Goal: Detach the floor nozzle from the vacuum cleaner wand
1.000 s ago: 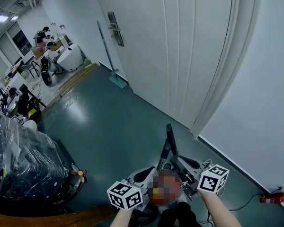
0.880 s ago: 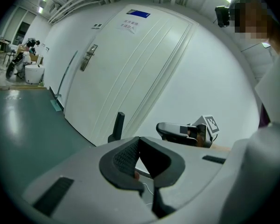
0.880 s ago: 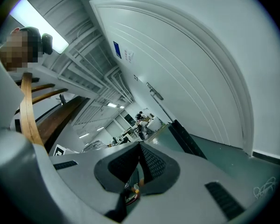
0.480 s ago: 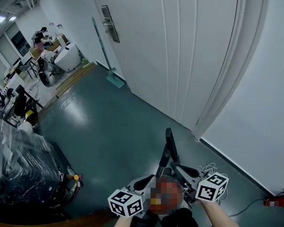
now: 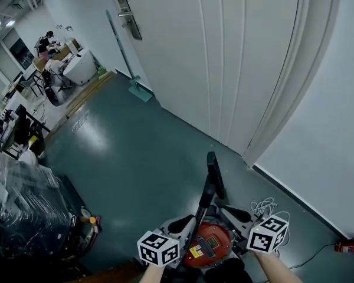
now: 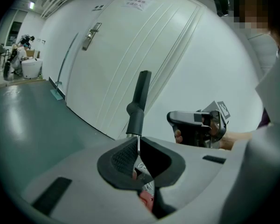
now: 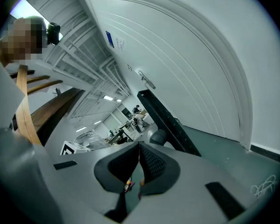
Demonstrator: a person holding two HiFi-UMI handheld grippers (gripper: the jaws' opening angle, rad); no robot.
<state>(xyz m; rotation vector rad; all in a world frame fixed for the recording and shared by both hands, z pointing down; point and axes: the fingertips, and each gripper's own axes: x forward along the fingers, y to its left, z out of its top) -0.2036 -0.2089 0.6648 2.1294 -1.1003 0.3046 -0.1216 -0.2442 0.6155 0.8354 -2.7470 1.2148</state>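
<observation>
Low on the teal floor (image 5: 135,158), right in front of the person, sat the red vacuum cleaner (image 5: 202,244), and its black wand (image 5: 214,175) rose at a tilt toward the white double door (image 5: 224,58). The floor nozzle could not be made out. The left gripper (image 6: 138,148) was clenched, its dark pads pressed flat together with nothing between them, and the wand stood just beyond its tips. The right gripper (image 7: 139,153) was clenched and empty too, with the wand slanting past just ahead of it. Both hung close to the vacuum cleaner, one on each side, touching nothing. A coil of white cable (image 5: 265,208) lay near the wall, a long-handled broom (image 5: 123,49) leaned beside the door, and a plastic-wrapped stack (image 5: 23,211) stood at the left.
</observation>
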